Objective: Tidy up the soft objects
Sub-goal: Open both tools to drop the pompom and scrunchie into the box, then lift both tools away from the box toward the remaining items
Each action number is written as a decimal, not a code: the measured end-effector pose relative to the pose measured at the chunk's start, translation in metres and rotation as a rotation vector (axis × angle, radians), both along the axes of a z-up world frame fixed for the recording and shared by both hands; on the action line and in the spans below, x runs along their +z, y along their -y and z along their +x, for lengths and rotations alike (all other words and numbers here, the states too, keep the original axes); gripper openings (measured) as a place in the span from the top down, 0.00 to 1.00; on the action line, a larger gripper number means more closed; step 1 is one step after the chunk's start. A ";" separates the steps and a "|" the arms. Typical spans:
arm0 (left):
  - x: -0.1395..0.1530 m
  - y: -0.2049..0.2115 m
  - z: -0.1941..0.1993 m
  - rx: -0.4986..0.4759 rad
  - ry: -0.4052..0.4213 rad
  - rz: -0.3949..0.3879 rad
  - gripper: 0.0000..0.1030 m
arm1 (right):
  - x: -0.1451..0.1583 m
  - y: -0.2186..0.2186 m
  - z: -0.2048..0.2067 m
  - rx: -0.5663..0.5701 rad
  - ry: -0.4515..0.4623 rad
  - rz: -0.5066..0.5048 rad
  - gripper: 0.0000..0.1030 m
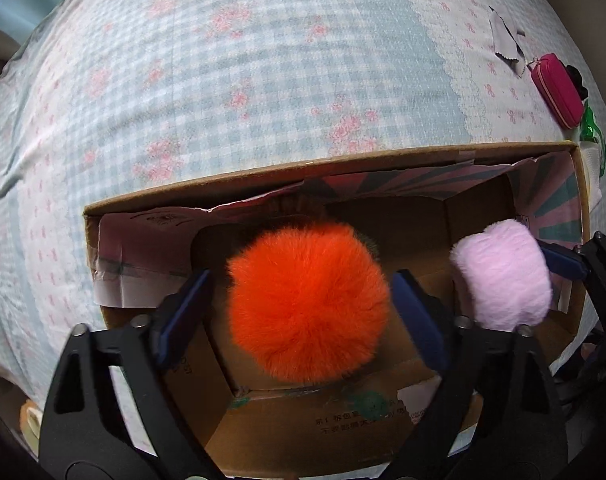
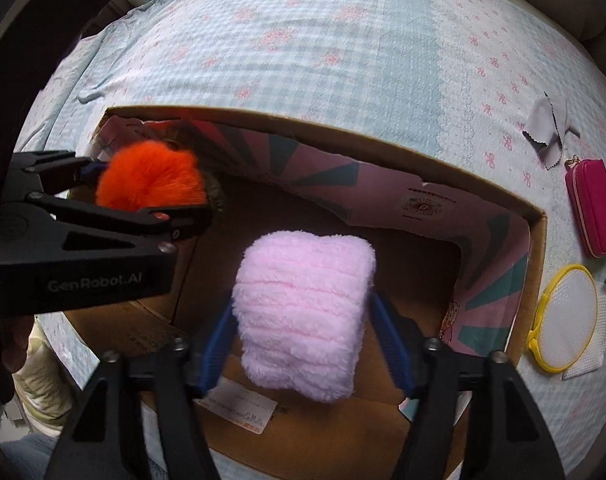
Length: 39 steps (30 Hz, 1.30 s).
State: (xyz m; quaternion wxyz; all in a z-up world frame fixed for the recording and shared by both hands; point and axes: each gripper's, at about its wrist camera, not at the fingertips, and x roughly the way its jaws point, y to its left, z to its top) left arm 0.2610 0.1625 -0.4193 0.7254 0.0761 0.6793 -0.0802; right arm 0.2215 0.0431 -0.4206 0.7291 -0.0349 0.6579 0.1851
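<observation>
Box (image 1: pixel 263 196) is your landmark: orange pompom (image 1: pixel 307 304) sits dead centre between your left gripper's (image 1: pixel 303 300) wide-open jaws over its left half, pink plush (image 2: pixel 303 316) likewise between the right gripper's (image 2: pixel 303 332), both unpinched.

Soft daylight, heavy fisheye warp, perhaps slight blur

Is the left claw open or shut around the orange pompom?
Open. The left claw has its blue pads spread wide, with gaps on both sides of the orange pompom over the cardboard box.
</observation>
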 end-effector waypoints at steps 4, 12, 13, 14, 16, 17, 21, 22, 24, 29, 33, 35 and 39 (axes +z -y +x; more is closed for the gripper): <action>-0.005 0.002 -0.001 -0.016 0.004 0.027 0.00 | -0.007 -0.005 -0.008 0.077 -0.020 -0.018 0.00; -0.005 -0.008 -0.001 0.016 -0.008 0.007 0.00 | -0.004 -0.001 -0.009 0.048 -0.002 0.007 0.00; -0.003 -0.011 0.001 0.018 -0.006 0.005 0.00 | -0.003 0.000 -0.009 0.047 -0.001 0.005 0.00; 0.001 -0.012 0.000 0.021 -0.004 0.001 0.00 | -0.002 0.000 -0.010 0.046 0.003 0.003 0.00; 0.006 -0.015 -0.001 0.025 0.002 -0.001 0.00 | 0.002 0.002 -0.010 0.040 0.007 0.000 0.00; 0.010 -0.014 -0.001 0.027 0.007 -0.002 0.00 | 0.004 0.002 -0.010 0.034 0.010 0.000 0.00; 0.030 -0.011 -0.008 0.026 0.040 -0.007 0.00 | 0.024 0.001 -0.018 0.035 0.044 -0.013 0.00; 0.036 -0.010 -0.009 0.024 0.050 -0.008 0.00 | 0.031 0.002 -0.019 0.039 0.055 -0.016 0.00; 0.052 -0.010 -0.015 0.022 0.074 -0.012 0.00 | 0.046 0.004 -0.026 0.040 0.082 -0.020 0.00; 0.098 -0.016 -0.036 0.039 0.141 -0.032 0.00 | 0.094 0.002 -0.039 0.023 0.161 -0.019 0.00; 0.139 -0.027 -0.057 0.069 0.204 -0.045 0.00 | 0.133 0.002 -0.052 -0.016 0.215 -0.041 0.00; 0.160 -0.033 -0.070 0.091 0.235 -0.052 0.00 | 0.153 0.007 -0.057 -0.046 0.234 -0.042 0.00; 0.207 -0.047 -0.100 0.134 0.320 -0.063 0.00 | 0.195 0.013 -0.072 -0.122 0.288 -0.052 0.00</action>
